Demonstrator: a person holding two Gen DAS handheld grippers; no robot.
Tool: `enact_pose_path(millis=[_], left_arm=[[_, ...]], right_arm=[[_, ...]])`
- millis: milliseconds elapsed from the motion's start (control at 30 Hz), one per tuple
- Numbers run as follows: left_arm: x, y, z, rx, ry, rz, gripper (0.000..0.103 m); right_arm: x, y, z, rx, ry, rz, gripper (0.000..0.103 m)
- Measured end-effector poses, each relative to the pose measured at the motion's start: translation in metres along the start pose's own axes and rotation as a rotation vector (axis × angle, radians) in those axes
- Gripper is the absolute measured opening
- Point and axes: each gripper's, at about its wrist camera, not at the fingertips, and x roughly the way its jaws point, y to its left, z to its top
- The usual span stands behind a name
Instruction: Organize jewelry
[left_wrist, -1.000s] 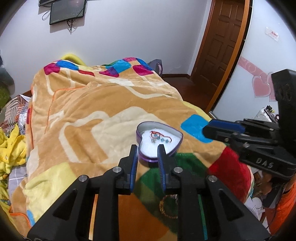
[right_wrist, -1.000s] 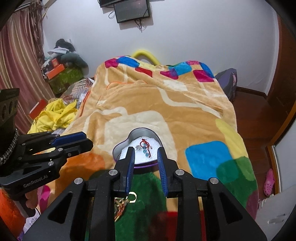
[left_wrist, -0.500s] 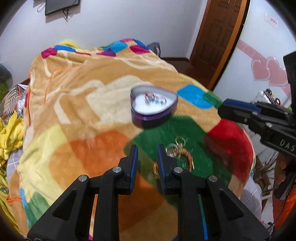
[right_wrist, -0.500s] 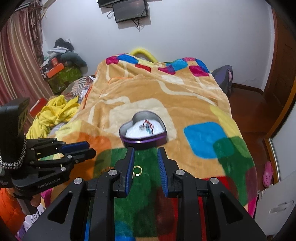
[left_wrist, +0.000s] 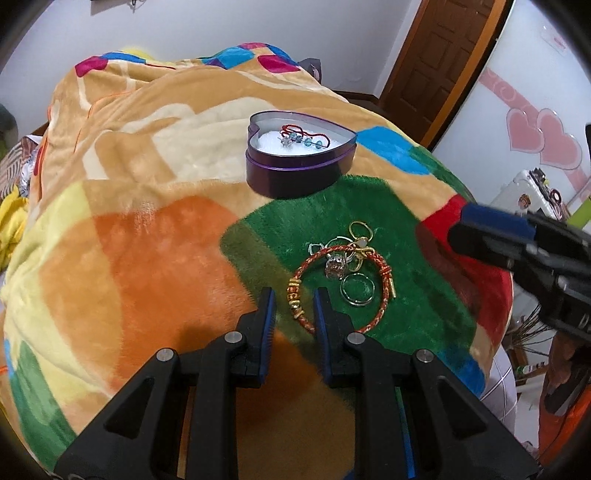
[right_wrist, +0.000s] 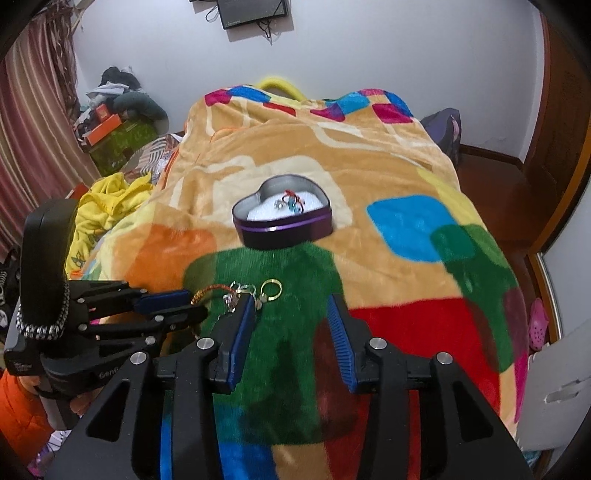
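On the bed, a plush patchwork blanket (left_wrist: 155, 155) of tan, orange, green and red carries a purple heart-shaped tin (left_wrist: 301, 155) with a white lining, its pointed end toward the right in the left wrist view; a red cord bracelet with blue beads (left_wrist: 304, 137) lies inside it. Nearer, on the green patch, lies a red-and-gold braided bangle (left_wrist: 341, 288), its gold lettered beads too small to read, with gold and silver rings (left_wrist: 356, 290) inside and beside it. The left tool (left_wrist: 292, 306) hangs over the bangle's near edge, jaws narrowly apart, nothing pinched. The right tool (right_wrist: 291, 317) is opening, only blanket between its blue pads. Its side reads "DAS", partly cut off.
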Motion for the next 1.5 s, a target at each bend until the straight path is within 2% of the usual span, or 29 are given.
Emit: enact_pose_path(millis=[100, 167, 200, 400, 700, 933, 967, 1067, 1267, 1500], left_arm=[[0.004, -0.005, 0.0, 0.014, -0.011, 0.023, 0.016], [0.003, -0.007, -0.001, 0.028, -0.017, 0.044, 0.007], [0.002, -0.008, -0.001, 0.029, -0.02, 0.048, 0.006], [-0.014, -0.001, -0.004, 0.005, -0.059, 0.054, 0.006], [-0.057, 0.018, -0.011, -0.026, -0.146, 0.09, 0.006], [-0.061, 0.027, -0.017, -0.041, -0.149, 0.096, 0.006], [-0.061, 0.028, -0.018, -0.043, -0.148, 0.095, 0.006], [-0.06, 0.027, -0.018, -0.042, -0.15, 0.094, 0.006], [-0.062, 0.025, -0.013, -0.038, -0.166, 0.088, 0.006], [-0.068, 0.016, 0.002, -0.021, -0.198, 0.084, 0.006]], right_arm=[[0.002, -0.002, -0.006, 0.01, 0.015, -0.004, 0.037], [0.004, -0.003, -0.009, 0.018, 0.025, -0.004, 0.037], [0.005, -0.004, -0.011, 0.023, 0.03, -0.003, 0.037], [0.008, 0.001, -0.017, 0.011, 0.045, -0.008, 0.037], [0.025, 0.03, -0.02, -0.057, 0.068, 0.021, 0.037], [0.044, 0.042, -0.018, -0.083, 0.084, 0.019, 0.037], [0.045, 0.044, -0.018, -0.081, 0.077, 0.01, 0.036], [0.045, 0.046, -0.019, -0.091, 0.07, 0.005, 0.021], [0.035, 0.043, -0.017, -0.082, 0.053, 0.018, 0.02], [0.015, 0.035, -0.005, -0.057, -0.007, 0.009, 0.02]])
